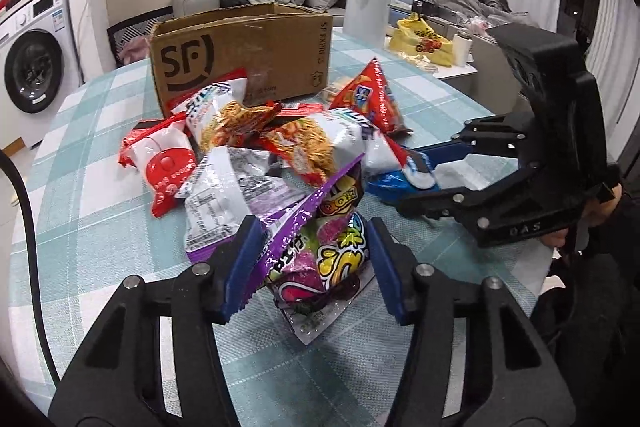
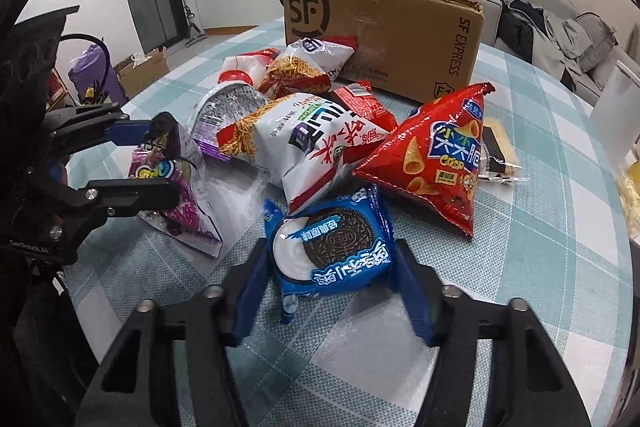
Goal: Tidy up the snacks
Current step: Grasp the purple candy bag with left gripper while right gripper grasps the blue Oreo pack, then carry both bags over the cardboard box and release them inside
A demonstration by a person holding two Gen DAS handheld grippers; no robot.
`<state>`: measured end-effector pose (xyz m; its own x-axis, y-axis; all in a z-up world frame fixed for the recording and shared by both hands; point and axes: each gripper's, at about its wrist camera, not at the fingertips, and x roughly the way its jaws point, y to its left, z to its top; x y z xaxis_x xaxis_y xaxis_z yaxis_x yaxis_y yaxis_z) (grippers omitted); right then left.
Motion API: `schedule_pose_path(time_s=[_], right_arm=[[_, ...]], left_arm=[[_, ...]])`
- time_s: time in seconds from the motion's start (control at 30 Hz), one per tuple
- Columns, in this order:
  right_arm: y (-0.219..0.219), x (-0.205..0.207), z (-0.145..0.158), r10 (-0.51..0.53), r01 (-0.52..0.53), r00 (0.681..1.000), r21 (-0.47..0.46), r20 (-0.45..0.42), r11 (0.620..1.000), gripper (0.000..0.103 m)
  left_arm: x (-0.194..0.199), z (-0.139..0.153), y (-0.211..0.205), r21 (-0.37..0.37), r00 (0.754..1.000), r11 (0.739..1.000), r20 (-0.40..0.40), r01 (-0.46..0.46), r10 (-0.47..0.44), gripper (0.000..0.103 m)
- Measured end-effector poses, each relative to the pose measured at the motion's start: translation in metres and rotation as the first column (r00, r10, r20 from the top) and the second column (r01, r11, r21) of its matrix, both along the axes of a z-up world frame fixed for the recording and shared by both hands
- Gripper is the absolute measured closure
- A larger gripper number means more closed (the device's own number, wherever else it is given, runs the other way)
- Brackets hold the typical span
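Snacks lie heaped on the checked tablecloth (image 2: 520,267) in front of a cardboard box (image 1: 240,47), and I have one in each hand. My left gripper (image 1: 312,263) is clamped on the purple candy bag (image 1: 320,251): both blue pads press into its crumpled sides, and its lower end hangs out below them over the cloth. My right gripper (image 2: 332,267) is closed on the blue Oreo pack (image 2: 332,247), a pad against each side; from the left wrist view only a strip of that pack shows behind the black linkage. Whether either packet is clear of the table I cannot tell.

Beyond them, two white noodle-snack bags (image 2: 312,139) overlap, with a silver-backed packet (image 1: 236,187) half buried under them and a red-and-white bag (image 1: 164,163) at the heap's left edge. A red corn-crisp bag (image 2: 436,155) leans by the box, covering part of a small dark-wrapped bar (image 2: 496,151) I cannot read. The box's inside is out of sight from both views. A hand's fingers (image 1: 608,203) show behind the right gripper's body.
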<state>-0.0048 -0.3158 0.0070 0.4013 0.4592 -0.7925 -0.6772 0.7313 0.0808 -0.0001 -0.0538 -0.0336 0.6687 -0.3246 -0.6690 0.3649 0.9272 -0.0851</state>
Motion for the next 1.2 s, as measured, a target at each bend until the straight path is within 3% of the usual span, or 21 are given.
schedule_pose_path(time_s=[0.17,0.33,0.8,1.2], right_arm=[[-0.007,-0.008,0.002,0.021,-0.021,1.000,0.016,-0.001,1.000,0.057],[-0.018,-0.018,0.004,0.023,-0.023,1.000,0.036,-0.002,0.999,0.058],[-0.034,-0.031,0.035,-0.002,-0.005,0.998,0.122,0.064,0.993,0.058],[-0.031,-0.014,0.070,-0.082,0.053,0.987,0.199,0.141,0.979,0.058]], left_arm=[[-0.002,0.004,0.001,-0.017,1.000,1.000,0.007,0.006,-0.006,0.055],[-0.001,0.008,0.008,-0.048,1.000,0.999,0.013,-0.016,0.016,0.060],[-0.006,0.025,0.020,-0.110,0.996,0.992,0.056,-0.062,0.068,0.061],[0.003,0.058,0.038,-0.163,0.972,0.972,0.136,-0.167,0.190,0.061]])
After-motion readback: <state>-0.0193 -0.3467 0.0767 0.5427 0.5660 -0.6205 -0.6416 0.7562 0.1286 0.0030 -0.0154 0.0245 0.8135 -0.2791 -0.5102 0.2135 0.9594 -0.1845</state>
